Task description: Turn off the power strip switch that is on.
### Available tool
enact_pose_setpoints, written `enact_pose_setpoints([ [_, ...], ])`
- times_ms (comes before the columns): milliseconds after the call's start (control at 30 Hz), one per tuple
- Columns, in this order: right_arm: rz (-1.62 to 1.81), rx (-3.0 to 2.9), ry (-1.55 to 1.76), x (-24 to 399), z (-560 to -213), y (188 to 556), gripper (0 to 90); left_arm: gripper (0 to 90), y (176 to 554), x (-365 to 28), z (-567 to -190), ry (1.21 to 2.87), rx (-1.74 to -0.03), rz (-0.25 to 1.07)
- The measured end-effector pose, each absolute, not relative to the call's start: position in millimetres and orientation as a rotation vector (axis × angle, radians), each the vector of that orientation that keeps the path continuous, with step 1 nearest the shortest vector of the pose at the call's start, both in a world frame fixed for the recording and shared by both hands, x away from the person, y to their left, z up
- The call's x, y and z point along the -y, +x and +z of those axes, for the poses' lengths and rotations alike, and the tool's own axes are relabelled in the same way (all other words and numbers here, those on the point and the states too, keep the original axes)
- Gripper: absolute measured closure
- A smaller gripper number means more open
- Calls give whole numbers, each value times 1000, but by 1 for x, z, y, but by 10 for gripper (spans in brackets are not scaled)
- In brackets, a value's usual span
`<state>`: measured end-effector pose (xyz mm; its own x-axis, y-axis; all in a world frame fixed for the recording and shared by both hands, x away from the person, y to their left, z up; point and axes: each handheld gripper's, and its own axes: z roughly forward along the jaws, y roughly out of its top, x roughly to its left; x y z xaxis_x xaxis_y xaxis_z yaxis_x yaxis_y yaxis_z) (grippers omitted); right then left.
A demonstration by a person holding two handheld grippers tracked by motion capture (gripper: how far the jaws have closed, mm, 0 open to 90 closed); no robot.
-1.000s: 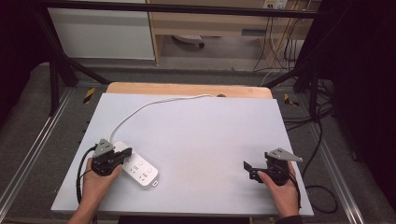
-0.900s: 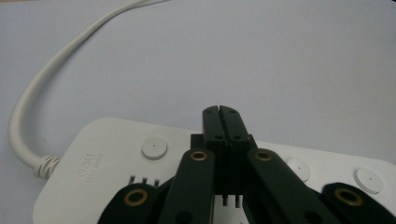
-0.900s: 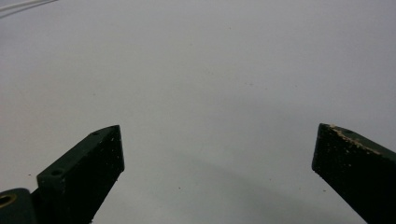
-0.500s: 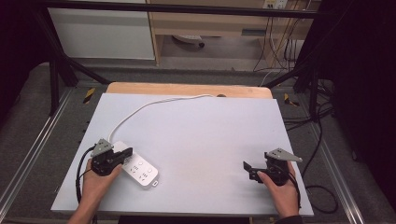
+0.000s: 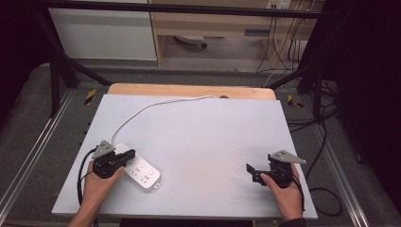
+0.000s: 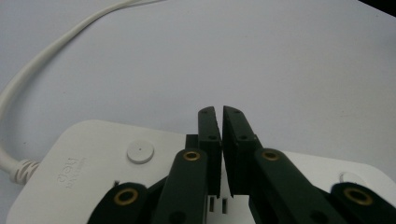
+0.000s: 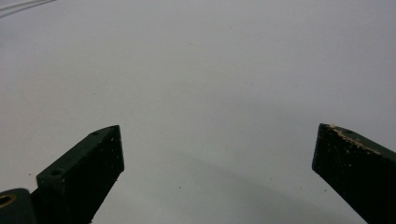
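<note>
Left claw (image 6: 219, 122), jaws almost pressed together with only a thin slit between the flat black pads, poised over the top face of the power strip (image 5: 140, 171) and pinching nothing. The jaws have just parted by a hair; no object lies between them. In the high view the left claw (image 5: 124, 158) sits at the strip's cord end, near the counter's left front corner. Risk, as a judgement: narrow, hard pads bearing on a smooth plastic face are likely to skid, and a sideways slip could trip the round button (image 6: 140, 152) or nudge the light housing askew, since the stiff cord (image 6: 28, 84) resists at one end and would pivot the body. Right claw (image 5: 255, 173), jaws spread wide, resting well apart at the right front and holding nothing; its pads (image 7: 95, 161) show pale scuffs.

Materials: strip of glossy white moulded plastic, a rounded rectangular slab with slotted sockets; cord round, white, rubbery, with a ribbed strain relief, curving off toward the far edge. Counter (image 5: 213, 137) covered by a matte pale-grey sheet over a wooden board.
</note>
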<state>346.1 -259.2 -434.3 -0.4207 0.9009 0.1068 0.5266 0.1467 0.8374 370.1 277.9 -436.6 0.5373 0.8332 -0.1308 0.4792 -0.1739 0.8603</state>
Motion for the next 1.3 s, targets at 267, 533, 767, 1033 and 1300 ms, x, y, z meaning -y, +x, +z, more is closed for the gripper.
enact_pose_setpoints([
  [267,1194,-2004,1367,259,-434,346,31,827,370,-279,-436,1807,-1087,468],
  [533,1192,-2005,1365,259,-434,346,32,657,370,-276,-435,1789,-1063,493],
  [767,1193,-2002,1366,260,-434,346,31,469,371,-276,-432,1745,-1000,464],
  [1033,1192,-2003,1363,260,-434,346,31,294,370,-274,-429,1716,-970,440],
  [1300,1193,-2002,1362,260,-434,346,32,93,367,-273,-422,1689,-993,450],
])
